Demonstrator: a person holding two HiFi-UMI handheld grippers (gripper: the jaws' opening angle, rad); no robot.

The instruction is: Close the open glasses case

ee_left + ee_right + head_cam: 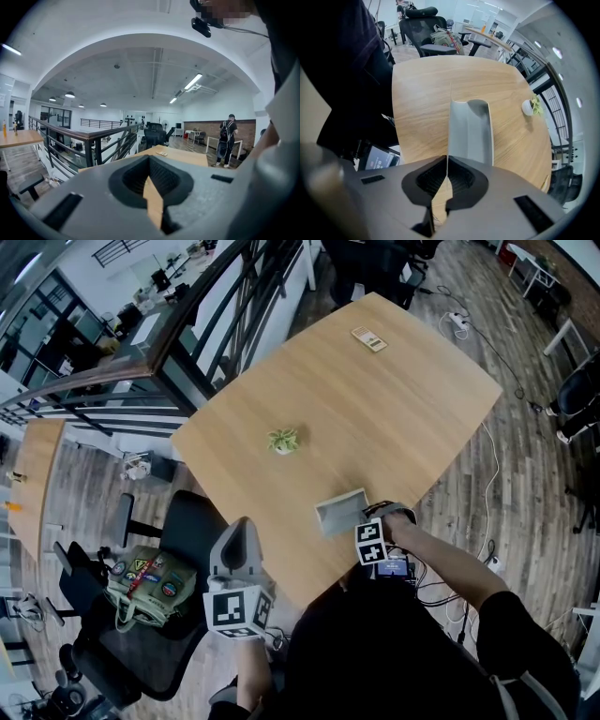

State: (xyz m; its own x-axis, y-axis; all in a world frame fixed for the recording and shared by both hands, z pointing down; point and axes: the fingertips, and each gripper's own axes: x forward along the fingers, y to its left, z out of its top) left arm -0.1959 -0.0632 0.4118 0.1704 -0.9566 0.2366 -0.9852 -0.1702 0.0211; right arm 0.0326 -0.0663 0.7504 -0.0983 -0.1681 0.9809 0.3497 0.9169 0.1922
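The grey glasses case point(340, 512) lies open near the front edge of the wooden table point(375, 418), its lid raised. My right gripper point(373, 517) points steeply down at the case's right end. In the right gripper view the case point(471, 131) runs away from the jaws, and the right gripper point(447, 161) is shut on the thin edge of its lid. My left gripper point(239, 527) hangs off the table's left front corner, away from the case. In its own view the left gripper point(150, 174) is shut with nothing in it, and the case is out of sight.
A small potted plant point(283, 441) stands mid-table, also seen as the plant point(530, 107). A flat card point(368, 338) lies at the far end. A black chair with a bag point(150, 582) stands beside the left gripper. A railing point(187, 343) runs along the table's left.
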